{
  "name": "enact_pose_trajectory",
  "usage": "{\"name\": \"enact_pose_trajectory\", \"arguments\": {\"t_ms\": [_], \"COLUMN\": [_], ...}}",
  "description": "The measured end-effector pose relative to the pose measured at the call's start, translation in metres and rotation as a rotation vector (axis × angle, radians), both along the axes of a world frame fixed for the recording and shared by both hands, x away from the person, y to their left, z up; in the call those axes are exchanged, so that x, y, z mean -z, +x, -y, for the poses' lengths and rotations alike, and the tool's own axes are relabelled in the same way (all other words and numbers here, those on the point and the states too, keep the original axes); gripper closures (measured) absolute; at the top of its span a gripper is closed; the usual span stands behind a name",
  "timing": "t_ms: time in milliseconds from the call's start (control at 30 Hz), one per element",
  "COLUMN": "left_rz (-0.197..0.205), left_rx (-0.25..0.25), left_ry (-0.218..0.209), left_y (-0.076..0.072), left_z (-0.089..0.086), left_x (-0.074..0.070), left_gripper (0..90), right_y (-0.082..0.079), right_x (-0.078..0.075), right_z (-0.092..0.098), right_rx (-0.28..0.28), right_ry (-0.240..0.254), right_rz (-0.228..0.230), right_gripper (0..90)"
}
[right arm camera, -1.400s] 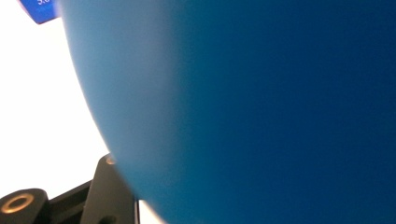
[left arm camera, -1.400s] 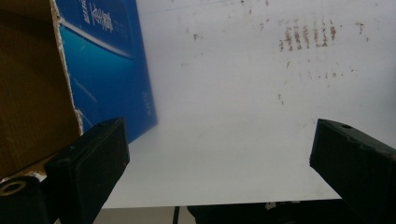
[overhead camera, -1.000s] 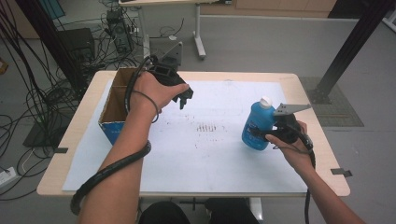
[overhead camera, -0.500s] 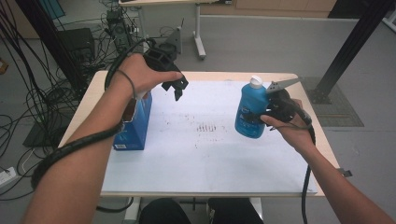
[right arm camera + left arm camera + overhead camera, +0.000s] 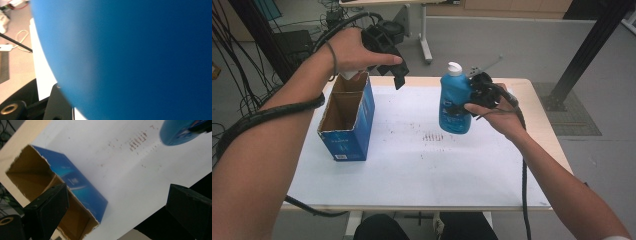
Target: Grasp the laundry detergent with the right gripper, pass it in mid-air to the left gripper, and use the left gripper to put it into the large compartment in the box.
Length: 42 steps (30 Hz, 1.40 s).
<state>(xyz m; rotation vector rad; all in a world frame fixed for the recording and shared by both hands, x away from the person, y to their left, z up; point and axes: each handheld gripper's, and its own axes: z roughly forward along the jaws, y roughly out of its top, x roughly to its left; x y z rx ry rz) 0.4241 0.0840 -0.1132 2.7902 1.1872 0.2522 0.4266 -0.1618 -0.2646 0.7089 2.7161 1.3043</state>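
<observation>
A blue bottle (image 5: 454, 102) with a white cap is held upright over the middle of the white table sheet (image 5: 422, 165). My right gripper (image 5: 472, 95) is shut on its side from the right. In the right gripper view the bottle's blue wall (image 5: 137, 57) is pressed close to the camera. An open-topped blue cardboard box (image 5: 347, 120) stands on the left of the sheet. My left gripper (image 5: 398, 70) hovers above and just right of the box, jaws pointing down. In the left gripper view, the left gripper (image 5: 117, 195) is open and holds nothing, with the box (image 5: 82, 192) below and the bottle's base (image 5: 177, 132) at upper right.
Faint brown marks (image 5: 434, 136) stain the sheet below the bottle. Thick black cables (image 5: 272, 112) trail along both forearms. A dark post (image 5: 587, 50) stands on the floor at right, and cables and equipment (image 5: 257, 45) crowd the floor at left.
My right hand has carried the bottle up and leftward toward the table's middle. My left hand has risen off the box, which now stands upright on its own.
</observation>
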Motion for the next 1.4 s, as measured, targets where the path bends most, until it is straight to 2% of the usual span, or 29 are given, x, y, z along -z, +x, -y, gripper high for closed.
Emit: {"name": "enact_pose_trajectory", "arguments": {"t_ms": [100,233,433,633,800,1033,1400], "left_rz": [0.008,0.01,-0.003,-0.018,-0.027,-0.036,-0.088], "left_rx": [0.045,0.104,0.162,0.202,0.241,0.28,0.332], "left_ry": [0.004,-0.015,0.002,0.041,0.064,0.062,0.081], "left_y": [0.001,0.004,0.008,0.008,0.006,0.001,-0.012], "left_z": [0.001,0.003,0.005,0.005,0.005,0.007,0.012], "left_x": [-0.004,-0.007,-0.002,0.005,0.009,0.011,0.03], "left_gripper": [4.9,4.9,4.9,5.4,5.5,5.2,4.6], "right_y": [0.005,0.01,0.015,0.021,0.023,0.019,0.006], "right_x": [0.001,0.004,0.014,0.024,0.029,0.035,0.035], "right_z": [-0.019,-0.037,-0.063,-0.082,-0.092,-0.104,-0.117], "right_rx": [-0.043,-0.08,-0.147,-0.206,-0.241,-0.312,-0.429], "right_ry": [-0.001,0.004,-0.001,-0.002,0.028,0.066,0.088], "right_rz": [0.003,0.001,0.005,0.008,0.023,0.054,0.103], "right_gripper": [44.3,44.2,44.2,44.3,44.3,44.2,44.1]}}
